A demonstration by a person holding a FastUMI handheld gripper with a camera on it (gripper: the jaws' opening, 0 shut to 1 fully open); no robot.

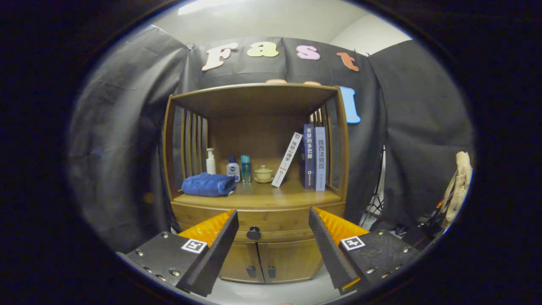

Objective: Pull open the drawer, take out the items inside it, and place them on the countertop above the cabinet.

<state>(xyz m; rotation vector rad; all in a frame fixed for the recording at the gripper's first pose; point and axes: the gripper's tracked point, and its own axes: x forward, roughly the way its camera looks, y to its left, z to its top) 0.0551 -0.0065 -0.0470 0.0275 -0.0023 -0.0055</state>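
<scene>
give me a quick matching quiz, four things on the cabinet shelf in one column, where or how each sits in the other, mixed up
The gripper is open, its fingers either side of the closed drawer's knob, well short of it.

Things:
1. blue towel
2. white pump bottle
3. lidded cup
4. white book

Descriptions:
A. leaning against the upright books
B. folded at the front of the countertop
C. on a saucer, mid-shelf
D. standing behind the towel

Pairs: 1-B, 2-D, 3-C, 4-A
</scene>
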